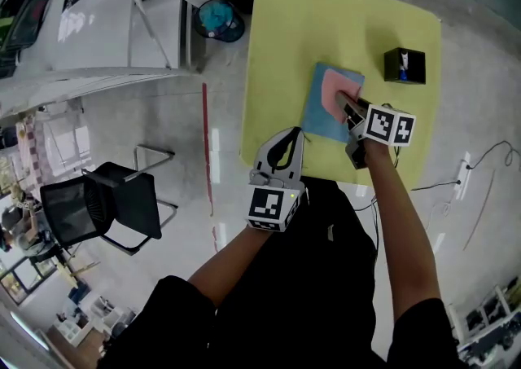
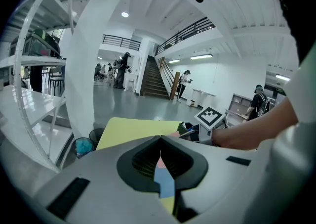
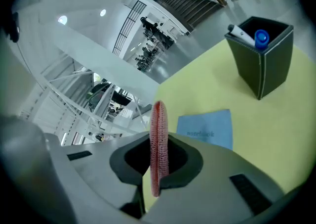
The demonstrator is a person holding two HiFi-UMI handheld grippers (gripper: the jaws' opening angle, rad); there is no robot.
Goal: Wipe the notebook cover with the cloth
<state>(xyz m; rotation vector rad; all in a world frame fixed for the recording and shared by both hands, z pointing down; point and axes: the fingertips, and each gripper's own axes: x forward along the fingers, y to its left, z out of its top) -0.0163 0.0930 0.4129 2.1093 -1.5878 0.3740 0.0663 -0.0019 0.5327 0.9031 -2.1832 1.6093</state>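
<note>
The yellow surface (image 1: 285,41) is square with rounded corners. Two things lie directly on it. A blue notebook (image 1: 314,115) lies flat near the edge closest to the person. A black pen holder (image 1: 404,66) stands upright, well apart from the notebook toward the far right side, and holds a blue-capped pen (image 3: 260,36).

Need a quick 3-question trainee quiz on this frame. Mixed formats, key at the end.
1. True or false: the right gripper is shut on the cloth.
2. What colour is the notebook? A green, B blue, C black.
3. Fill in (touching/apart): on the table, the pen holder stands ___ from the notebook.
Key: 1 true; 2 B; 3 apart.
</note>
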